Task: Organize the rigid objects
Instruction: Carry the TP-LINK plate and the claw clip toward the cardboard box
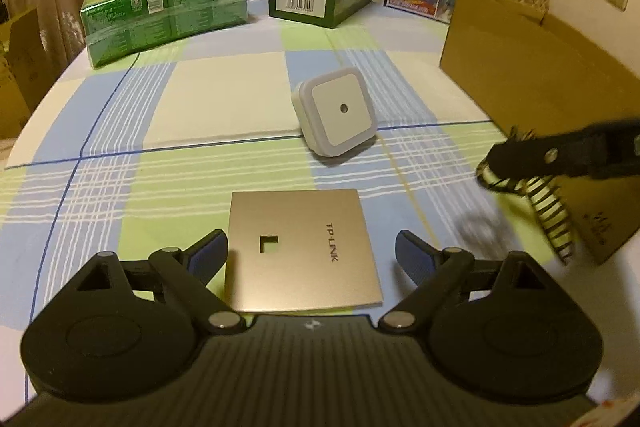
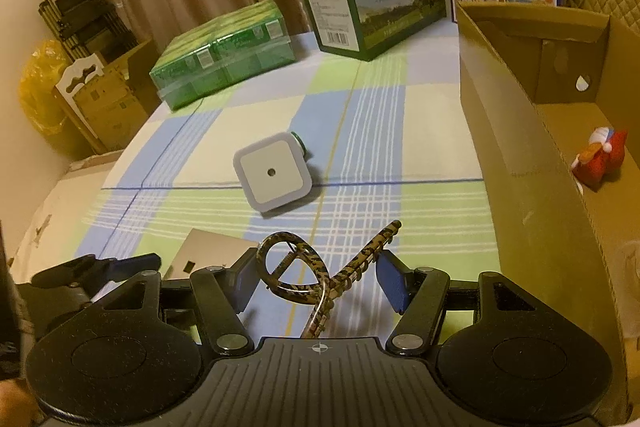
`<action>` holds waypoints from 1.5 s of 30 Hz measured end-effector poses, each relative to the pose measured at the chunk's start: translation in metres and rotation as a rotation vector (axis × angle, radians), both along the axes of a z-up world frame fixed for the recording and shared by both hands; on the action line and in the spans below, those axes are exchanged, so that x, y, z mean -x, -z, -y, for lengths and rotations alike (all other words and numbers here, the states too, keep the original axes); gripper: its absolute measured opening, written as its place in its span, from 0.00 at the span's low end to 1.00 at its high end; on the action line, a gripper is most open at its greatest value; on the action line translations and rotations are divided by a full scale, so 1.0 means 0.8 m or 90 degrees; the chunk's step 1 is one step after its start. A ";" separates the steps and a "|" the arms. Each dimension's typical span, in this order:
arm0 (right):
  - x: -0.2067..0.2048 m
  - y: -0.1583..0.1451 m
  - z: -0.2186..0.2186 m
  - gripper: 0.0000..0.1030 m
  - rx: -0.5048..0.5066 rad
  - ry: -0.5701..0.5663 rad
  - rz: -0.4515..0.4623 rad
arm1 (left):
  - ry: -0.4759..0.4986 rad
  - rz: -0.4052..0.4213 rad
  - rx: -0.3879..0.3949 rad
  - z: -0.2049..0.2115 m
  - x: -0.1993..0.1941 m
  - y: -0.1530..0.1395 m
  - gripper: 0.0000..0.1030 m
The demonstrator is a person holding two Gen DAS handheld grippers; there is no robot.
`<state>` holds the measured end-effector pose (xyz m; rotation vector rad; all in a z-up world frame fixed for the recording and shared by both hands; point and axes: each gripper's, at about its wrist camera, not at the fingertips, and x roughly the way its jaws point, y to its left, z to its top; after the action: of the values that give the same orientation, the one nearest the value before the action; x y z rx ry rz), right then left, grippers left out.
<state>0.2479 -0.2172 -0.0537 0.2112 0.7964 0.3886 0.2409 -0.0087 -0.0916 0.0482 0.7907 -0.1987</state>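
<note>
Only the right wrist view shows the red toy inside the box.

My left gripper points steeply down over the gold TP-LINK panel, jaws spread wide either side of it, pads clear of its edges. My right gripper, to the right of that panel, is clamped on a tortoiseshell hair claw.
</note>
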 end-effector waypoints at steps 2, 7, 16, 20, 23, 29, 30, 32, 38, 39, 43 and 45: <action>0.000 -0.001 0.002 0.58 -0.002 0.000 0.004 | -0.006 0.005 -0.024 0.006 -0.005 0.007 0.86; -0.006 -0.001 0.011 0.58 -0.011 0.009 0.002 | -0.022 0.009 -0.038 0.010 -0.012 0.026 0.87; -0.006 -0.005 0.008 0.58 -0.018 -0.002 0.007 | -0.027 0.011 -0.041 0.010 -0.006 0.022 0.83; -0.006 -0.007 0.007 0.58 -0.014 -0.003 0.008 | -0.024 0.012 -0.034 0.008 0.001 0.016 0.83; -0.003 -0.010 0.004 0.58 -0.009 -0.008 0.014 | -0.026 0.018 -0.024 0.006 0.005 0.006 0.83; 0.005 -0.015 0.002 0.58 0.005 -0.006 0.029 | -0.034 0.034 0.002 -0.001 0.015 -0.018 0.83; 0.007 -0.016 0.002 0.58 0.005 -0.004 0.032 | -0.037 0.040 0.008 -0.003 0.017 -0.023 0.83; 0.012 -0.020 0.004 0.58 0.002 -0.002 0.039 | -0.043 0.050 0.014 -0.005 0.022 -0.035 0.83; 0.043 -0.042 0.004 0.58 0.019 -0.008 0.096 | -0.060 0.078 0.023 -0.007 0.038 -0.070 0.83; 0.049 -0.045 0.006 0.58 0.017 -0.006 0.099 | -0.063 0.081 0.026 -0.007 0.041 -0.075 0.83; 0.071 -0.058 0.018 0.58 0.002 -0.003 0.103 | -0.071 0.084 0.031 -0.003 0.057 -0.093 0.83; 0.081 -0.071 0.030 0.58 -0.008 0.006 0.115 | -0.069 0.084 0.037 0.002 0.065 -0.102 0.83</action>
<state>0.1832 -0.2410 0.0032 0.1883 0.6161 0.3977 0.1886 -0.0105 -0.0098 -0.0360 0.6530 -0.1141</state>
